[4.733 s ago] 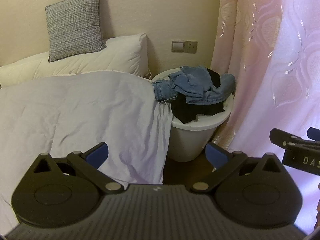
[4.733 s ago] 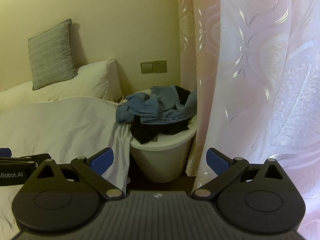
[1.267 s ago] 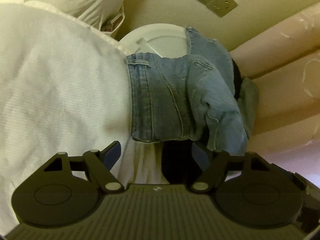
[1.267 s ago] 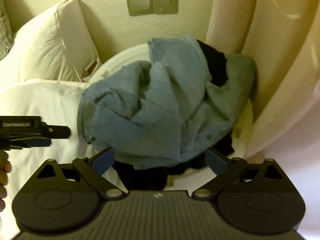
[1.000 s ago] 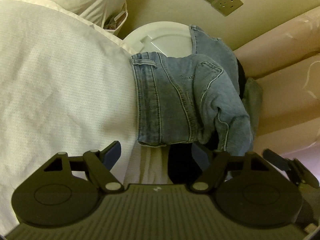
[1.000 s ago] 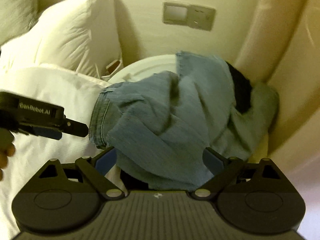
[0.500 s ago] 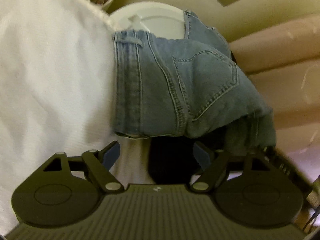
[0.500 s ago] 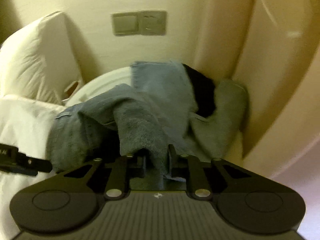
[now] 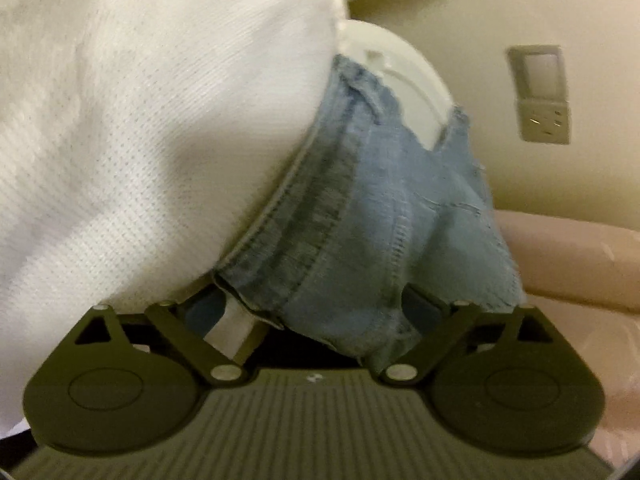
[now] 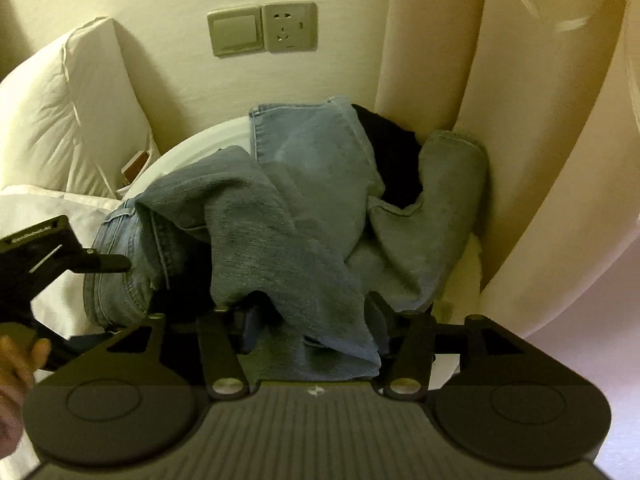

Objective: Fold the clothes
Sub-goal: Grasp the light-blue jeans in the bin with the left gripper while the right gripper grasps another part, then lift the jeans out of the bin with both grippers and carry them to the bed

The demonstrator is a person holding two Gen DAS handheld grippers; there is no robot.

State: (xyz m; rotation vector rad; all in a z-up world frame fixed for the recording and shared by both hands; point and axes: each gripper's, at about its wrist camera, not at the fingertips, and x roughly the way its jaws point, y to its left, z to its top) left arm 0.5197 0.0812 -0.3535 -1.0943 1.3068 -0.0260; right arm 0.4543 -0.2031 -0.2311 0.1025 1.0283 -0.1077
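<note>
Blue jeans [image 10: 304, 200] lie crumpled on a round white bin [image 10: 192, 144] beside the bed, over a black garment [image 10: 392, 152]. My right gripper [image 10: 316, 324] has its fingers half closed around a fold of a jeans leg. My left gripper [image 9: 316, 308] is open, with the jeans waistband [image 9: 352, 240] lying between its fingers. In the right wrist view the left gripper [image 10: 108, 262] touches the waistband at the left.
The white bedsheet [image 9: 140, 120] lies left of the bin, and a white pillow [image 10: 72, 120] leans on the wall. A switch and socket plate [image 10: 264, 28] is on the wall behind. Pale curtain folds [image 10: 520, 120] hang close on the right.
My left gripper has moved in and rolled so the waistband now lies between its fingers. My right gripper's fingers have spread apart somewhat around the jeans fold.
</note>
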